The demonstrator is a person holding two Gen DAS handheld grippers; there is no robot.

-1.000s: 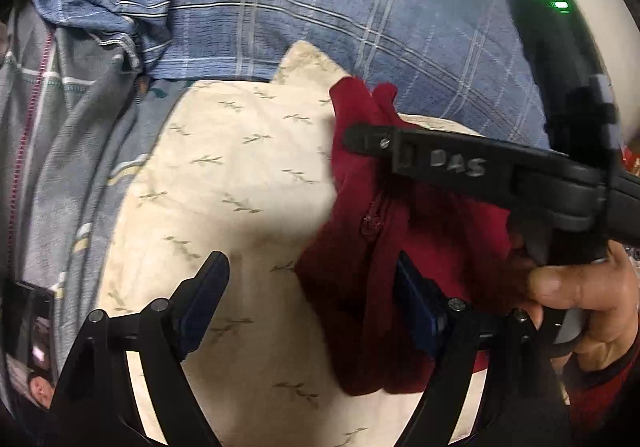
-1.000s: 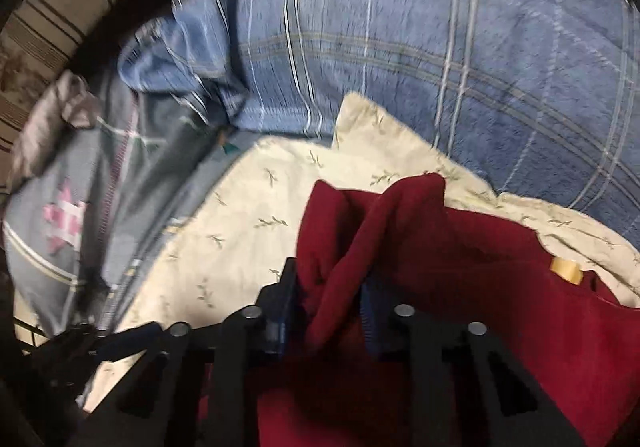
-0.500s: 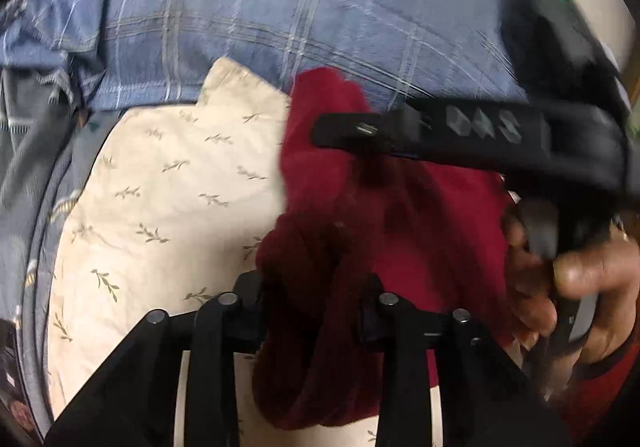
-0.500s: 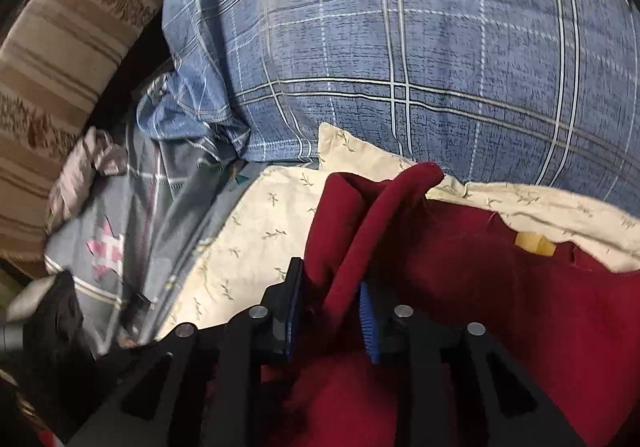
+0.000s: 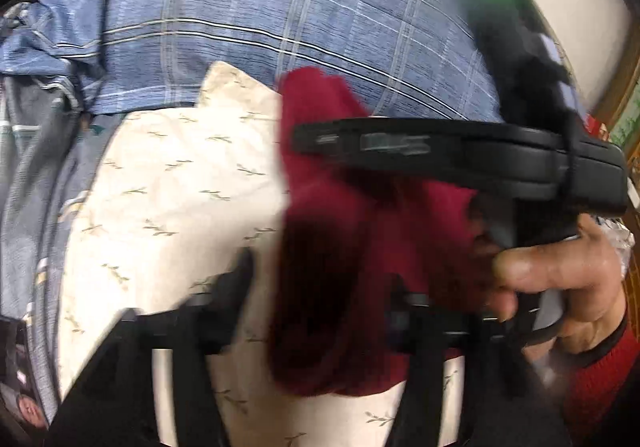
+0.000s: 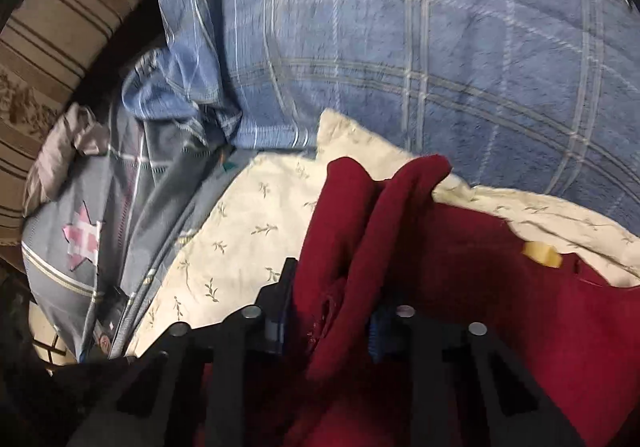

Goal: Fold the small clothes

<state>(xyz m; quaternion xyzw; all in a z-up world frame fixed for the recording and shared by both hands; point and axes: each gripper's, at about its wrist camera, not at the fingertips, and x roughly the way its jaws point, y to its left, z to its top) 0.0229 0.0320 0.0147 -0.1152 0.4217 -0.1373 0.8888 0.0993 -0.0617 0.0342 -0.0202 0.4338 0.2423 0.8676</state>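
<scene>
A dark red garment [image 5: 340,247] lies bunched on a cream pillow with leaf print [image 5: 172,187]. My left gripper [image 5: 320,287] is blurred, with its fingers spread on either side of a hanging fold of the red cloth. My right gripper [image 6: 330,311] is shut on a raised fold of the red garment [image 6: 460,279]; it crosses the left wrist view as a black bar [image 5: 440,151] held by a hand. A yellow tag [image 6: 542,253] shows on the garment.
A blue plaid pillow [image 6: 420,47] lies behind the cream pillow [image 6: 240,247]. Grey bedding with a pink star [image 6: 82,239] lies at the left. A striped beige cushion [image 6: 52,27] is at the far left.
My left gripper closed around the red fold half a second ago and its fingers have now spread apart. My right gripper keeps its hold and has drawn back slightly.
</scene>
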